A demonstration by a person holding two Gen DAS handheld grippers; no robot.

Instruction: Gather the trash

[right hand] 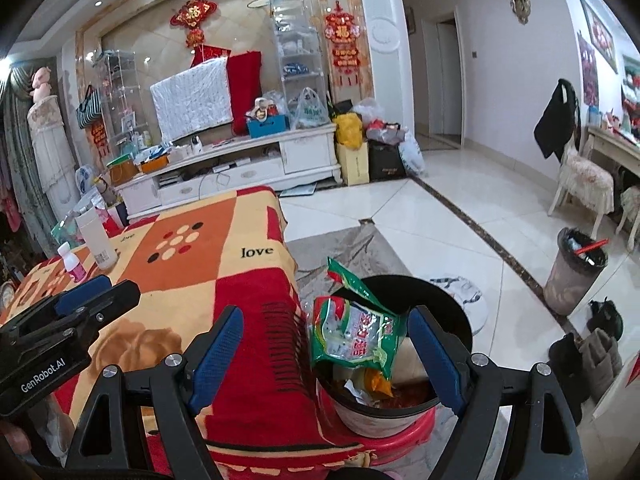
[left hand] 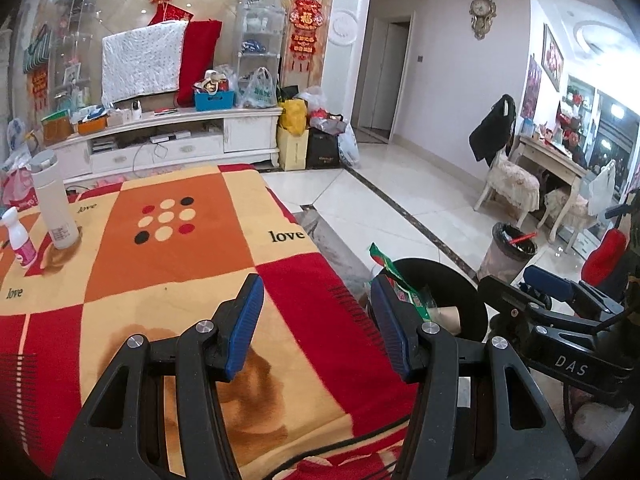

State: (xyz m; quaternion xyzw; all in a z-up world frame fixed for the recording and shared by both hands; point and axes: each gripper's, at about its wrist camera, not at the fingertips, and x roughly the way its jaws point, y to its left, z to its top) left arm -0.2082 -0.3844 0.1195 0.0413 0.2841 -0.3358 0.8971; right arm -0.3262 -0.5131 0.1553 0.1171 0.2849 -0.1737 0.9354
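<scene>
A green snack bag (right hand: 352, 332) stands crumpled in a black-lined trash bin (right hand: 440, 292) beside the table, on top of other wrappers. My right gripper (right hand: 326, 354) hovers above the bin, open, its blue pads (right hand: 218, 356) on either side of the bag and clear of it. My left gripper (left hand: 316, 320) is open over the table's blanket, nothing between its fingers. In the left wrist view the bin (left hand: 452, 276) shows the bag's end (left hand: 390, 264) and a paper cup (left hand: 446, 316), with the right gripper (left hand: 524, 286) beside it. The left gripper (right hand: 104, 292) shows at the right wrist view's left.
A patterned blanket (left hand: 168, 264) covers the table. On its far left stand a tall white bottle (left hand: 54, 200) and a small pink-and-white bottle (left hand: 18, 240). A second bin (right hand: 576, 276) stands on the tiled floor near chairs (right hand: 584, 184). A cluttered TV stand (left hand: 180, 136) lies beyond.
</scene>
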